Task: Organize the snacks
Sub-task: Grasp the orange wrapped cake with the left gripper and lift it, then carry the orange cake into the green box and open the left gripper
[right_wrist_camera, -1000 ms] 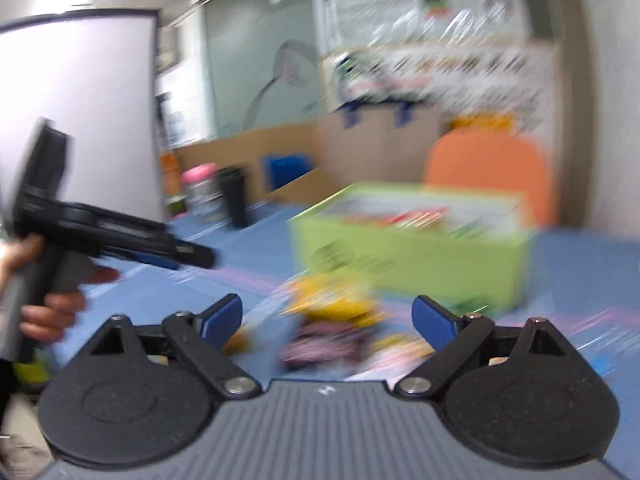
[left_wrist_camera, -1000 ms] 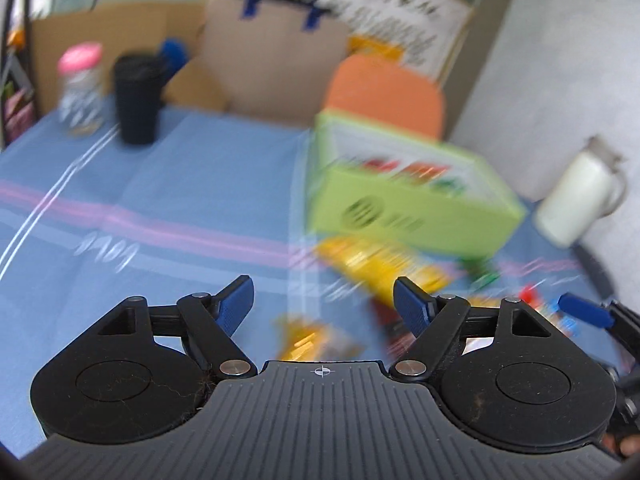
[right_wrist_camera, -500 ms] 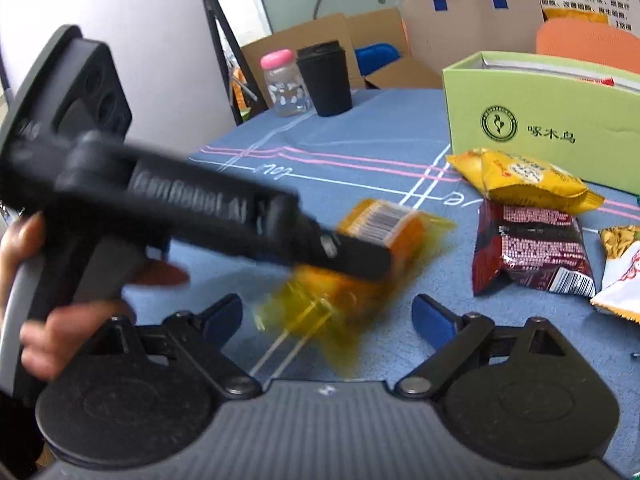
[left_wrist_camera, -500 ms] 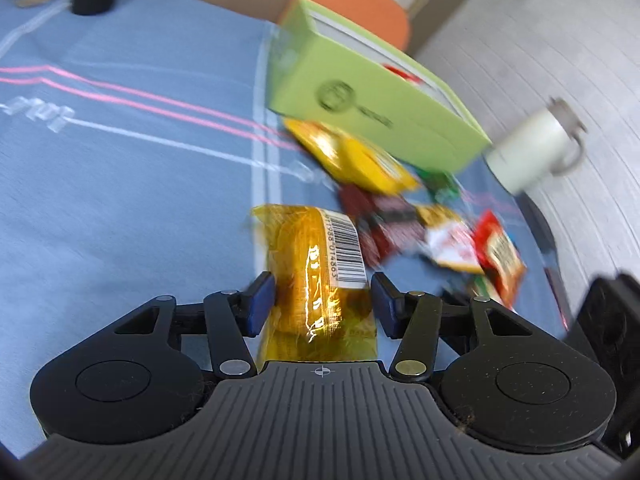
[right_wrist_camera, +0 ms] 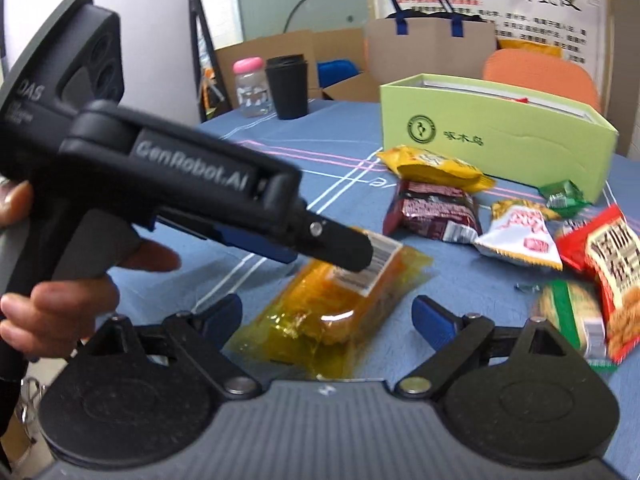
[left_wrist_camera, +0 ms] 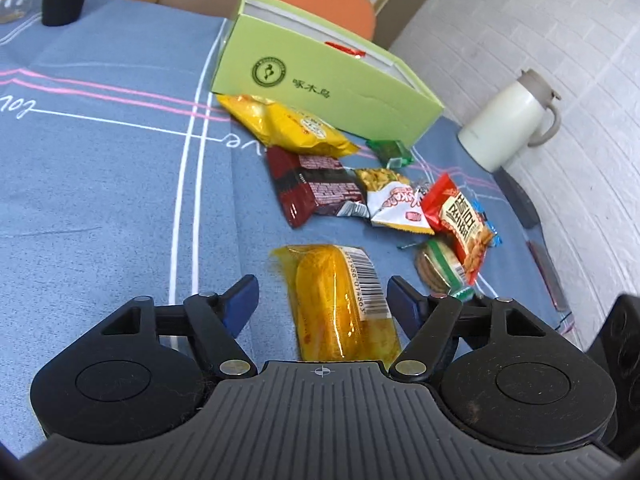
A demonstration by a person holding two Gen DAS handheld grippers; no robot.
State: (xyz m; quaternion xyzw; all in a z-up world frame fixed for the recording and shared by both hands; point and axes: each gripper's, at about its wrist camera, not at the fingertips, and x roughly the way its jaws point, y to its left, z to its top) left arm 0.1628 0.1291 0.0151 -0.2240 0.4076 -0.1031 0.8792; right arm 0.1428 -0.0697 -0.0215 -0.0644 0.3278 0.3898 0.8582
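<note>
Left gripper [left_wrist_camera: 322,294], jaws spread, straddles a glossy amber cellophane-wrapped snack pack [left_wrist_camera: 340,308]; right gripper [right_wrist_camera: 326,314] jaws gape, empty.

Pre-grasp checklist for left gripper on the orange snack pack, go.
1. Left gripper open: ok, both blue pads are spread with gaps either side of the pack.
2. Orange snack pack centred between the fingers: ok, slightly nearer the right pad.
3. Pack lying flat on the blue tablecloth: ok.
4. Neighbours clear of the pack: ok, the round biscuit pack sits apart on the right.
5. Right gripper out of the way: not ok, it is open and aimed at the same pack.
6. Room in the green box: cannot tell, inside hidden.
</note>
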